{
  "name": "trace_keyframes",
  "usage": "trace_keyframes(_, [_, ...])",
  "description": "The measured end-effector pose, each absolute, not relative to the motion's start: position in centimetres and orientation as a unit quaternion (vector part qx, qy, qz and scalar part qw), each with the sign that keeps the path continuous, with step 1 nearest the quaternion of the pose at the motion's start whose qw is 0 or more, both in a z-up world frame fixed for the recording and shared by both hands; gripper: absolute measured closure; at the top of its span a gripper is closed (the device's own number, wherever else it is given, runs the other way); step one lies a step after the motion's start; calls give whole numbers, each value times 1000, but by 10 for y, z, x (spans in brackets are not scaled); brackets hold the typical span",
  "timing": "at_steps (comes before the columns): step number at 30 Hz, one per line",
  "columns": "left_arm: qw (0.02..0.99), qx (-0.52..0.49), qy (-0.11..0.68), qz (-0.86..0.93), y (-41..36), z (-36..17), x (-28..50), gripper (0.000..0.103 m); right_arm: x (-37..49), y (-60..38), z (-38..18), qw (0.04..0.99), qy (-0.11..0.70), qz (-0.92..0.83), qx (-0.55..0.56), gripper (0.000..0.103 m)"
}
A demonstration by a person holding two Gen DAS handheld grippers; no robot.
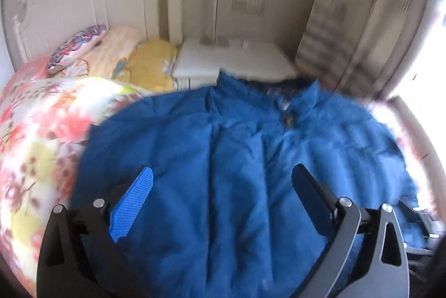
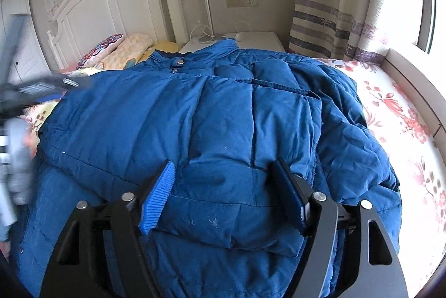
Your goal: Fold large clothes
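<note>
A big blue padded jacket (image 1: 237, 158) lies spread on the bed, collar and snap button toward the headboard. In the right wrist view the jacket (image 2: 167, 108) has one side folded over its middle, and a sleeve is bunched at the right. My left gripper (image 1: 223, 169) hovers over the jacket's lower part, jaws wide open with nothing between them; the view is blurred. My right gripper (image 2: 223, 162) rests low on the folded layer, jaws apart, a puffy quilted panel bulging between the pads. The left gripper (image 2: 55, 83) shows as a blur at the left edge.
A floral bedsheet (image 2: 390, 102) covers the bed around the jacket. Pillows (image 2: 111, 47) lie against the white headboard (image 2: 111, 5). A white nightstand (image 2: 259, 40) with a lamp stands behind the collar. A curtain (image 2: 334, 5) and a window ledge (image 2: 412, 74) bound the right side.
</note>
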State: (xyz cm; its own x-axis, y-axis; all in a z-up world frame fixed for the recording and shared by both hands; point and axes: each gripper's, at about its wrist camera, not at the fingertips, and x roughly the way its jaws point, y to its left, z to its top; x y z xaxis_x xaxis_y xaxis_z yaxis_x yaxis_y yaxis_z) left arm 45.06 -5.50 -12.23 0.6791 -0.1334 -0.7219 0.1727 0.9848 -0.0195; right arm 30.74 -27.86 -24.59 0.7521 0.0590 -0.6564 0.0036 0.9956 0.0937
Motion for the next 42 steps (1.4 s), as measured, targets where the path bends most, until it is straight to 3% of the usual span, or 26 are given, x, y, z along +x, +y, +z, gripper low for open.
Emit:
trace_keyframes(2, [915, 54, 393, -77, -65, -154, 466, 2, 307, -279, -246, 935, 350, 21, 48, 30])
trace_keyframes(10, [917, 39, 388, -80, -63, -158, 464, 2, 299, -277, -230, 937, 342, 27, 71, 30])
trace_keyframes(15, [919, 36, 385, -80, -62, -159, 459, 2, 306, -250, -190, 958, 285, 31, -16, 30])
trace_keyframes(20, [921, 28, 380, -84, -59, -159, 459, 2, 362, -259, -250, 927, 372, 4, -37, 27])
trace_keyframes(25, [922, 20, 378, -87, -57, -159, 459, 2, 363, -254, -249, 929, 367, -6, -46, 27])
trace_keyframes(30, [922, 16, 377, -89, -56, -161, 460, 2, 330, -272, -222, 947, 318, -42, 25, 27])
trace_keyframes(33, [922, 14, 376, -90, -55, -161, 459, 2, 337, -264, -243, 927, 371, -42, -16, 16])
trace_keyframes(36, [923, 11, 374, -90, -55, -161, 459, 2, 342, -265, -249, 925, 379, -26, -16, 12])
trace_keyframes(42, [928, -1, 363, -90, -46, -154, 447, 3, 334, -275, -242, 927, 376, -3, 12, 14])
